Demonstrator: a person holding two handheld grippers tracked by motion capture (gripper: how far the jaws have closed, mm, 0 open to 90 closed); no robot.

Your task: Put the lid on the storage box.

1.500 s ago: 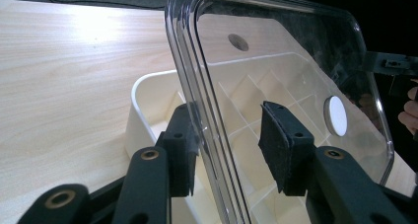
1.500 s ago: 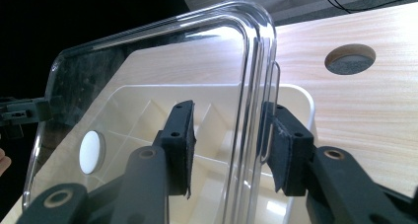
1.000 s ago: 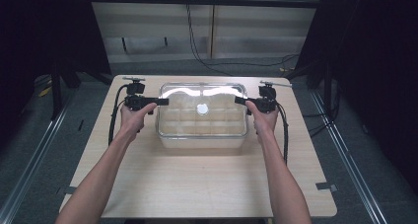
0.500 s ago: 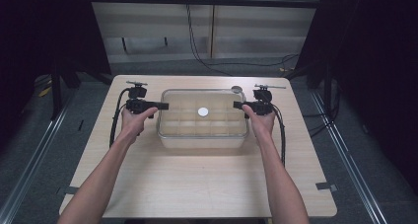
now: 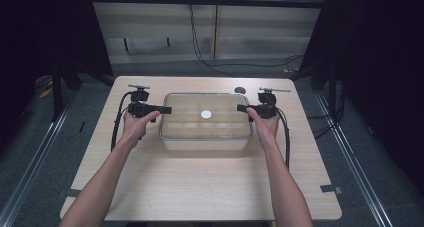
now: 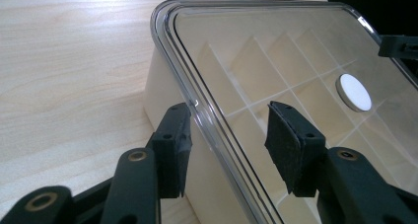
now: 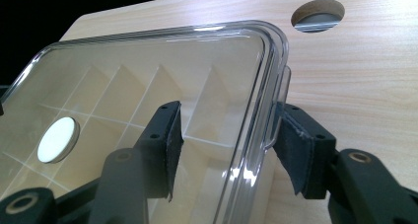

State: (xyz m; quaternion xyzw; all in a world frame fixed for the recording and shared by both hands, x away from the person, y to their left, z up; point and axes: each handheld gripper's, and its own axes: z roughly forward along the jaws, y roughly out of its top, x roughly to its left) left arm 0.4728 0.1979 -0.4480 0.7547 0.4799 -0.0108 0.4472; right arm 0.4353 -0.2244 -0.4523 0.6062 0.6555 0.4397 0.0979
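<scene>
lid [image 5: 206,113] rim between each open tool's jaws, left tool [image 6: 226,140], right tool [image 7: 226,142]

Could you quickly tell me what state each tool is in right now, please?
Left tool: open, jaws astride the rim of the clear plastic lid, just been opening.
Right tool: open, astride the lid's opposite rim, pads not pressing.

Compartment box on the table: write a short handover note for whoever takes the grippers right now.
Left gripper: open, jaws astride the left rim of the clear lid; they have just been opening.
Right gripper: open, astride the lid's right rim.
Compartment box: mid-table, lid lying on it, white disc at the lid's centre.
Done: lid is on the box.
Left, probably: draw both grippers clear; I can't tell if the lid is fully seated.
</scene>
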